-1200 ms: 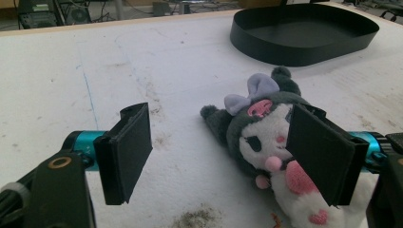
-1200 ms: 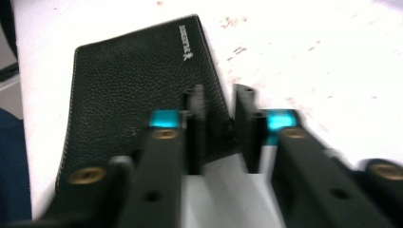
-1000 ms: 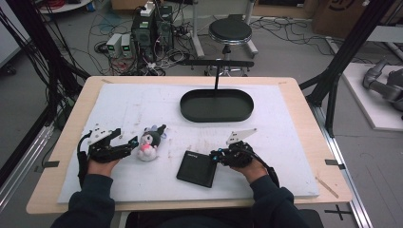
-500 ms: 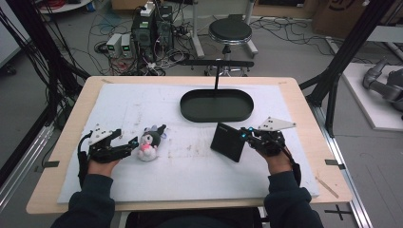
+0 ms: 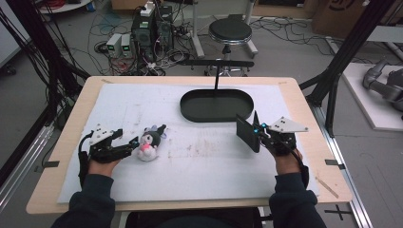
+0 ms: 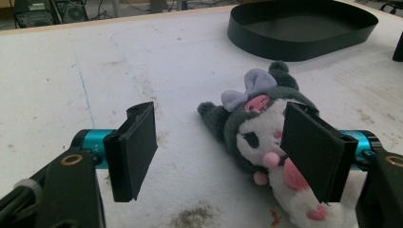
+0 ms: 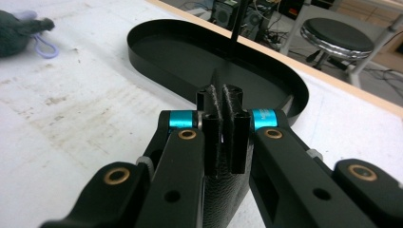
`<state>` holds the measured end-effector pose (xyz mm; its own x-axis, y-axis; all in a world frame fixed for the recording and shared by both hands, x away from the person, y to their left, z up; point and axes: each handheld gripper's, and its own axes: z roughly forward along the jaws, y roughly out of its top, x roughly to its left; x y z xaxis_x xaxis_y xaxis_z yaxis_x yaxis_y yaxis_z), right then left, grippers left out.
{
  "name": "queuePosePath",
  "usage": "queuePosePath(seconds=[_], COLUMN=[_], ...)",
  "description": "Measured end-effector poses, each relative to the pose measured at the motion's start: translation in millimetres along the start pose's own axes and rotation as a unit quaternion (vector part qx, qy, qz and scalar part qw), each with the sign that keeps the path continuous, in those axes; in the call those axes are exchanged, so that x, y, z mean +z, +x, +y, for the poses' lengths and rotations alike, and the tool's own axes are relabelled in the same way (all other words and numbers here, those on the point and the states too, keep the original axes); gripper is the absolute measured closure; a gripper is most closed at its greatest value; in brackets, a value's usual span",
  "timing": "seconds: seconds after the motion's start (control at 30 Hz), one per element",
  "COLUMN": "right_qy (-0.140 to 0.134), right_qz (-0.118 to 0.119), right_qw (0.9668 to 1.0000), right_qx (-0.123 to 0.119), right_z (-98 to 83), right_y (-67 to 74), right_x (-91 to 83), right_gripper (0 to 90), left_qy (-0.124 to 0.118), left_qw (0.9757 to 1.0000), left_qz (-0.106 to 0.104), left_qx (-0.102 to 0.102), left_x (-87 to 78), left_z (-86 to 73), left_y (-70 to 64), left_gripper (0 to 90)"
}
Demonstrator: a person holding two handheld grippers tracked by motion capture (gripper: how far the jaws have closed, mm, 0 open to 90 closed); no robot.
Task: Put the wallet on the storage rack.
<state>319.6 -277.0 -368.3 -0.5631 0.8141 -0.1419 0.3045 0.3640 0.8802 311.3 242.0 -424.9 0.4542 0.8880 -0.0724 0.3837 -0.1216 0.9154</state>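
Note:
A small plush toy with a dark hood, white face and lilac bow lies on the white mat at the left. My left gripper is open, its jaws low on the mat around the toy's near end. My right gripper is shut on a flat black wallet, holding it on edge above the mat to the right of centre. In the right gripper view the wallet's edge stands pinched between the pads, with the black oval tray just beyond it.
The black oval tray sits at the back centre of the mat, with a thin black post and crossbar rising behind it. The wooden table edge runs close on the right. A stool and cables are on the floor beyond.
My right gripper has lifted the wallet off the mat and carried it right and toward the tray, turning it on edge. The left gripper and the toy have stayed put.

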Motion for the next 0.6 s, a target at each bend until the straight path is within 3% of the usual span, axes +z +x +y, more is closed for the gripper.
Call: queuePosePath(seconds=[0.13,0.2,0.33,0.37,0.43,0.5,0.57,0.6], right_qy=[0.003,0.017,0.036,0.050,0.051,0.052,0.043,0.043], right_qz=[-0.002,-0.003,0.004,0.017,0.021,0.029,0.035,0.035], right_qw=[1.0000,0.9998,0.9991,0.9984,0.9983,0.9980,0.9984,0.9984], right_qx=[0.009,0.014,0.023,0.023,0.021,0.018,0.012,0.012], right_z=[-2.7,-6.5,-13.7,-18.7,-20.2,-19.9,-18.5,-18.5], right_y=[-2.4,-5.5,-9.2,-10.5,-9.7,-8.6,-5.5,-5.5], right_x=[-1.8,-5.0,-8.6,-7.0,-5.5,-2.5,0.6,0.6], right_gripper=[87.9,86.1,84.9,82.9,82.5,78.7,65.0,65.0], left_qy=[-0.001,0.000,-0.001,-0.001,-0.002,-0.002,-0.001,-0.001], left_qw=[1.0000,1.0000,1.0000,1.0000,1.0000,1.0000,1.0000,1.0000], left_qz=[0.000,0.002,0.002,0.002,0.002,0.002,0.004,0.004], left_qx=[-0.001,0.000,-0.002,-0.002,-0.002,-0.001,-0.001,-0.001], left_x=[-0.3,-0.9,-0.3,-0.3,0.0,0.0,-0.3,-0.3], left_z=[0.0,0.1,0.0,0.1,0.2,0.3,0.2,0.2], left_y=[0.4,0.9,0.7,0.6,0.3,0.2,1.0,1.0], left_gripper=[27.4,27.4,27.4,27.4,27.4,27.4,27.4,27.4])
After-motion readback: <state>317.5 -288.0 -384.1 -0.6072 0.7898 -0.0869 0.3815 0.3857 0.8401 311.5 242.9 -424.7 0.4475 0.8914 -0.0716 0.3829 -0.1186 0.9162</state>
